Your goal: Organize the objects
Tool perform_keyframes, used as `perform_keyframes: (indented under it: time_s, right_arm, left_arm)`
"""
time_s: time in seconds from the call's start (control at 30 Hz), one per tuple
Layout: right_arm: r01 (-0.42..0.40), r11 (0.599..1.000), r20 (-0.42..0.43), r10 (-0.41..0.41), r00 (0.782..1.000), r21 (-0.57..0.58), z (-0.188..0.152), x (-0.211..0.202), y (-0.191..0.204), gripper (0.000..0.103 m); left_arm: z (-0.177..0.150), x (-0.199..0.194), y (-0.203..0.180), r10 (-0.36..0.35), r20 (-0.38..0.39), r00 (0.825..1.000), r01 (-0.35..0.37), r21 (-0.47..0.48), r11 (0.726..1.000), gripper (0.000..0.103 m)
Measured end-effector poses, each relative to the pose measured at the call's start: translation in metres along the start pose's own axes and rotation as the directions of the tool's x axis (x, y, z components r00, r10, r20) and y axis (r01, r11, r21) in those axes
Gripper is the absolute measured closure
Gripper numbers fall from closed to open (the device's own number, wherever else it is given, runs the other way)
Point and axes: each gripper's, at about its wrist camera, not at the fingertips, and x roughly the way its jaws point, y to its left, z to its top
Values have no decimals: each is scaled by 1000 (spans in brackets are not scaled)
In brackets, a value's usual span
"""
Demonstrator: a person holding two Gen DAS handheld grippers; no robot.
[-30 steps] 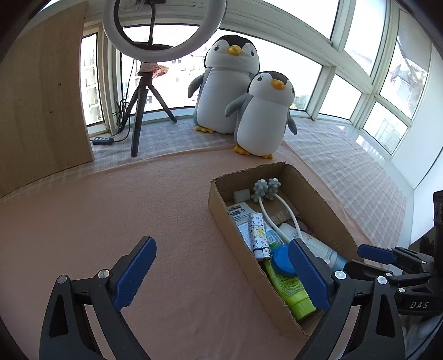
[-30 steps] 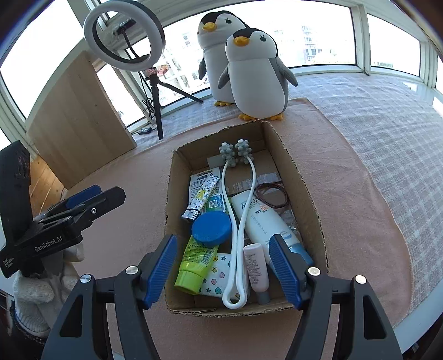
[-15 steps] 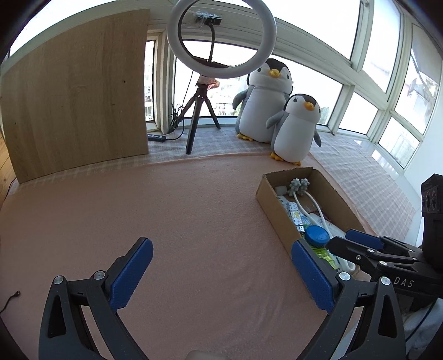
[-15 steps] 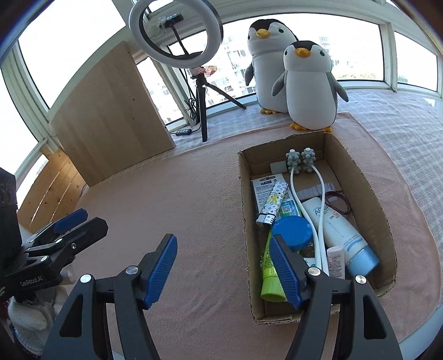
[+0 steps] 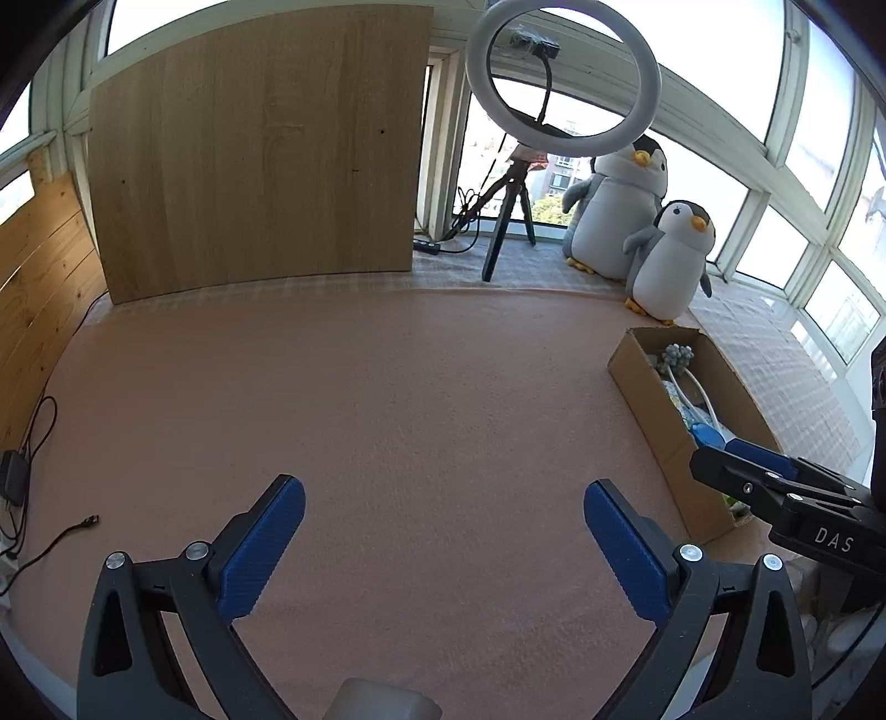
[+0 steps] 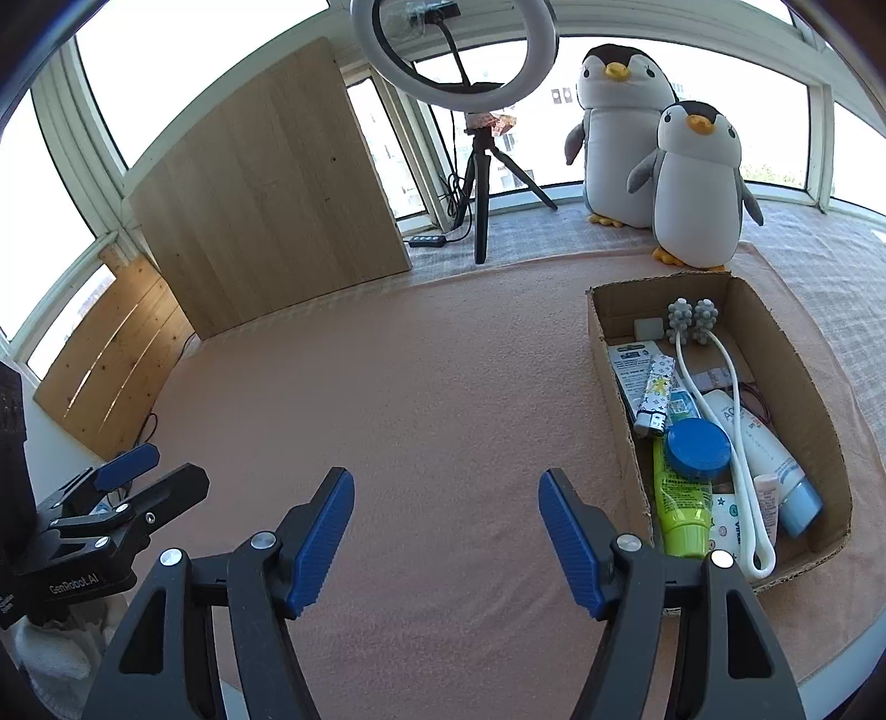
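Your cardboard box (image 6: 797, 382) sits at the right side of the pink mat (image 6: 415, 387), long axis running from you toward the windows, far end just in front of the smaller of the two plush penguins (image 6: 699, 183). Inside, most things lie along that same axis: the green tube (image 6: 682, 498) with its cap end toward you, the white sunscreen tube (image 6: 758, 443) with its blue cap toward you, the white two-headed massager (image 6: 714, 399) with its knobby heads at the far end. One round blue lid (image 6: 696, 447) rests on top of the green tube, and one patterned lighter (image 6: 656, 393) lies beside a flat packet.

You've pulled both tools back and to the left since a second ago (the box filled the lower frame then; now it's off to the right). Your left gripper (image 5: 443, 543) is spread wide over bare mat, nothing between its fingers. Your right gripper (image 6: 446, 531) is spread wide too, empty, just left of the box's near corner. One ring light (image 6: 451, 44) on a tripod stands by the window, one wooden board (image 6: 266, 188) leaning left of it.
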Motion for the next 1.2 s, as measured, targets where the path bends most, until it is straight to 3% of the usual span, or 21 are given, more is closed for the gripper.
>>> perform_keyframes:
  time_s: [0.33,1.2]
  right_arm:
    - [61,996,-3,-61,998,-61,-11,8,41,37]
    - [49,996,2,-49,999,-77,-5,13,72,34]
  left_arm:
    - [-9,-15,40,37,10,999,-37,-28,999,1]
    - [-5,-22,68,46,33,998,-45,-50,998,1]
